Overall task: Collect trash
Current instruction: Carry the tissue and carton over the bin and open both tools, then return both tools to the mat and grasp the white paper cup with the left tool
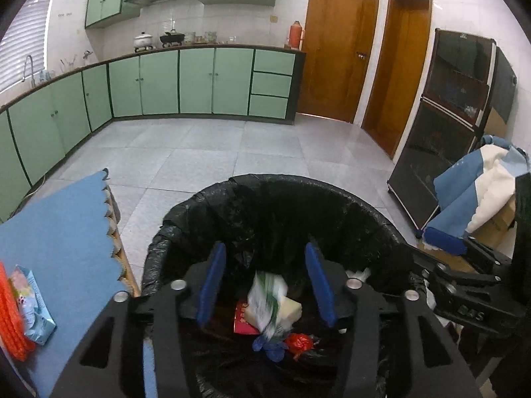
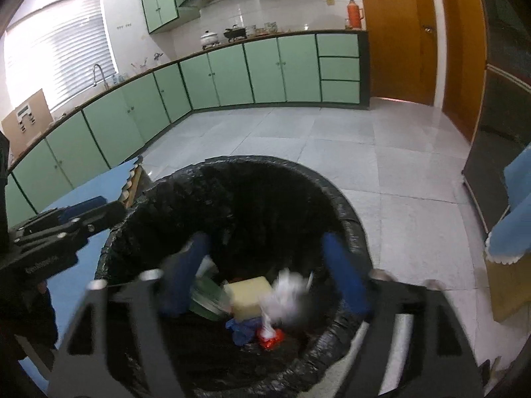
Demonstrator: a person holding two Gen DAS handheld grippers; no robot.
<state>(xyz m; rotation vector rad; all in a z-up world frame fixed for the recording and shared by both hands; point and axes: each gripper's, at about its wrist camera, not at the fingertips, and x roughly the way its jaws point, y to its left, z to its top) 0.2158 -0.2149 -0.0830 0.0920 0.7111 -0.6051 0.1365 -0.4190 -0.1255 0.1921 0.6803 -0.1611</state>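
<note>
The trash lies at the bottom of a bin lined with a black bag (image 1: 186, 212): a green-and-white wrapper (image 1: 267, 298), blurred, over a pale yellow block (image 1: 292, 310), a red packet (image 1: 244, 320), a crumpled blue glove (image 1: 270, 348) and a scrap of red plastic (image 1: 300, 341).

The left claw (image 1: 265, 287) hangs over the bin mouth with its blue pads (image 1: 210, 293) parted about halfway. The wrapper shows between them but touches neither pad, so this claw holds nothing. The right claw (image 2: 265, 275) stands wide open above the same bin, its blue pads (image 2: 345, 275) well apart; a blurred white wad (image 2: 287, 298) sits between them, free of both pads.

Left of the bin stands a counter covered in a blue cloth (image 1: 63, 232) with a scalloped edge. The floor (image 1: 205, 152) is pale grey tile. Along the far walls run green kitchen cabinets (image 1: 195, 81) under a dark worktop bearing pots and an orange flask (image 1: 295, 34); two brown wooden doors (image 1: 338, 46) close the far corner.

Only the left wrist view shows a light blue packet (image 1: 33, 308) and something orange (image 1: 11, 318) on the blue cloth, a dark glass-fronted cabinet (image 1: 444, 122) and a blue-and-white garment (image 1: 481, 185) on the right, and the right claw from the side. Only the right wrist view shows the white wad, a bright window with blinds (image 2: 56, 49), a cardboard sheet (image 2: 26, 122) on the worktop, and the left claw (image 2: 83, 214) from the side.
</note>
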